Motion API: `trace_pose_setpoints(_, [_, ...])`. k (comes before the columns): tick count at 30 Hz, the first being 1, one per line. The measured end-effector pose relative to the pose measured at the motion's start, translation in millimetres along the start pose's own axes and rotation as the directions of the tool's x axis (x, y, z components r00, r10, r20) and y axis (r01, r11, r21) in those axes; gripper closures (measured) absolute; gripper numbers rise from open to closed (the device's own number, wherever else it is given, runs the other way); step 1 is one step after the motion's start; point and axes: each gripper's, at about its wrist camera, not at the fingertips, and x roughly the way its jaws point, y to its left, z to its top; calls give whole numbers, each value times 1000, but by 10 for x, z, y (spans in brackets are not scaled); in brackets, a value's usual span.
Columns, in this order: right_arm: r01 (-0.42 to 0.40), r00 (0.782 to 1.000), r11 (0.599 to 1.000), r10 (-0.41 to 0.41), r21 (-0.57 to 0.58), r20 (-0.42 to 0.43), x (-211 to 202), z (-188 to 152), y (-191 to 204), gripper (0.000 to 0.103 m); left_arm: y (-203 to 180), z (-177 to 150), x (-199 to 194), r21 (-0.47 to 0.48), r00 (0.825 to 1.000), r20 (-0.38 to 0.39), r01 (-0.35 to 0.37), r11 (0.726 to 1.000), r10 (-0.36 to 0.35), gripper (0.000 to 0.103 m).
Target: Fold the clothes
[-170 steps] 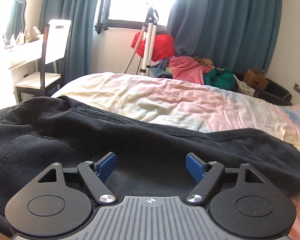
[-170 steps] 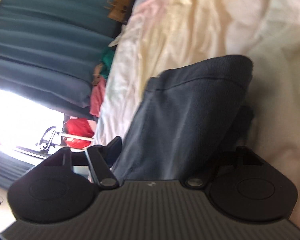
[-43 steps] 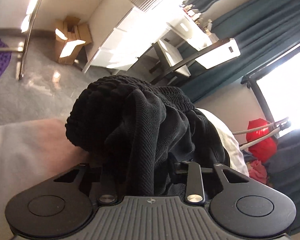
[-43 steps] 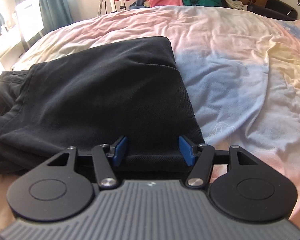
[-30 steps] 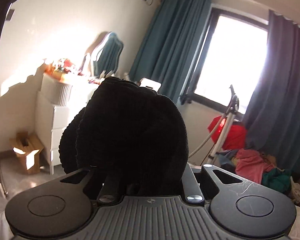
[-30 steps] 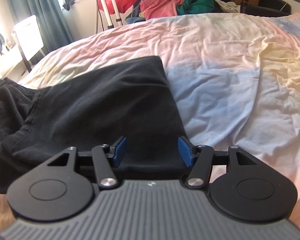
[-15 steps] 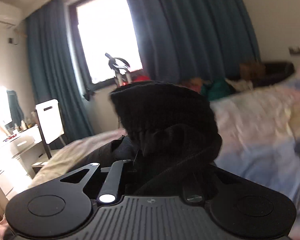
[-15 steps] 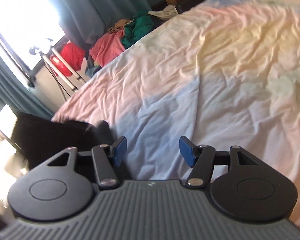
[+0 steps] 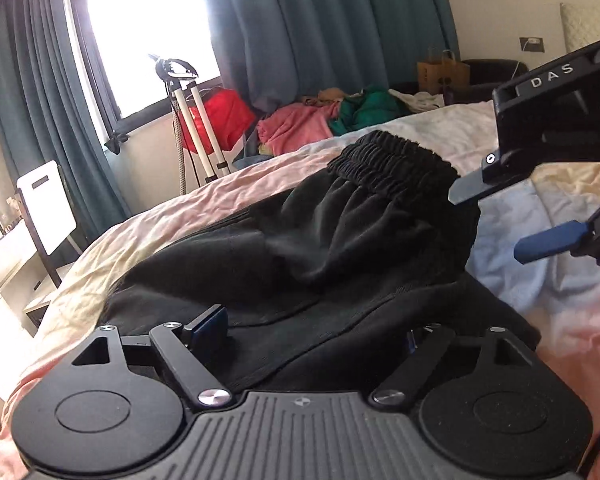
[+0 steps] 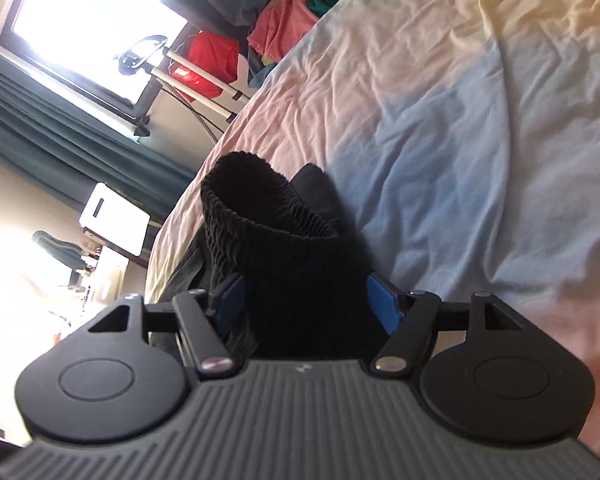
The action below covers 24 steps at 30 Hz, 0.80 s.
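A black garment with an elastic waistband point(image 9: 392, 156) lies heaped on the pastel bed sheet point(image 9: 540, 288). My left gripper point(image 9: 310, 332) sits low at its near edge with its jaws opening. Black cloth drapes between them and covers the right finger; the left blue pad point(image 9: 210, 326) stands free of it. My right gripper point(image 9: 512, 216) comes in from the right beside the waistband, one finger touching it and the other apart. In the right wrist view, which is rolled, the waistband point(image 10: 260, 204) fills the gap of the right gripper point(image 10: 307, 302), whose jaws are opening.
Pink and green clothes point(image 9: 300, 128) are piled beyond the bed, next to a red bag and a white-legged stand point(image 9: 192, 120). A white chair point(image 9: 44, 204) and a dresser stand at the left. A paper bag point(image 9: 442, 72) sits at the far right, and bare sheet point(image 10: 460, 120) lies to the right.
My left gripper, shut on the bunched waistband in the air, came down to the bed and spread its jaws. The right gripper rolled and moved up to the waistband.
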Motion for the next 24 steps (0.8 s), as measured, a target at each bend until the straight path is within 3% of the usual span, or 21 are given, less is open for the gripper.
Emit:
trace_pose_setpoints(2, [-20,1000,999,20,29,-20,67,-24,2,24,131,-118,-132,25,1000,7,-22,999,22,17])
trace_pose_setpoints(6, [-25,999,998,26,60,-25,229,-76,9,24,323,-319,-381,4,996,36,-86,996,86,15])
trace_pose_setpoints(10, [-105,994,988,105,113,0,396,-100,-22,24,310,-419,-535,-76,993,16,-113,991,115,14])
trace_pose_setpoints(16, [-99,995,995,99,6,30,645,-110,122,24,414,-426,-659,-162,993,6,-114,980,116,13])
trace_pose_setpoints(18, [-66,997,997,67,-29,35,710,-117,161,32,477,-437,-687,-200,994,-4,-104,974,106,13])
trace_pose_setpoints(20, [-39,996,994,47,-98,79,646,-147,256,47,509,-430,-697,-212,994,-2,-105,972,107,13])
trace_pose_setpoints(24, [-62,975,984,95,-169,200,304,-191,442,58,562,-423,-693,-247,993,8,-112,962,117,12])
